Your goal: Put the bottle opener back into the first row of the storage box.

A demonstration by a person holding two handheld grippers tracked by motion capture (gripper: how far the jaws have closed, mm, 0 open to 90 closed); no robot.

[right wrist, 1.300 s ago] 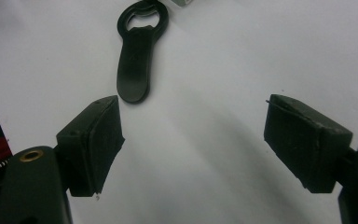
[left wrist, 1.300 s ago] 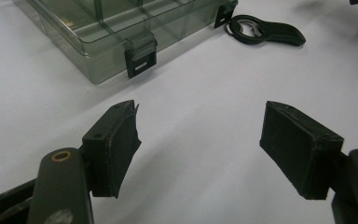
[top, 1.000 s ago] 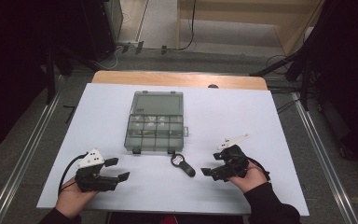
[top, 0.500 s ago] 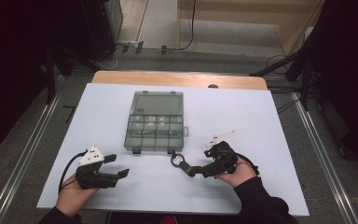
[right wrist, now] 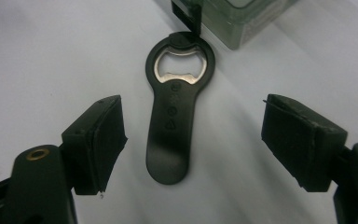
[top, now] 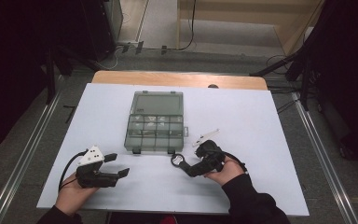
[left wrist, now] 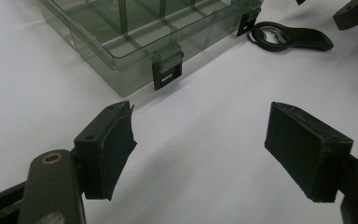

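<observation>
My right gripper (right wrist: pixel 193 140), jaws spread, straddles a flat black plastic bottle opener with steel ring (right wrist: pixel 175 109) lying by the clear box (right wrist: pixel 233 18). Light, rigid, slick; I'd pinch its handle.

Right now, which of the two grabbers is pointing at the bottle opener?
The right gripper: the black bottle opener lies between its open jaws. The left gripper is open over bare table.

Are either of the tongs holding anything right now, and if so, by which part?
Nothing is held. The right tongs stand open around the bottle opener handle without touching it; the left tongs are open over bare table.
</observation>
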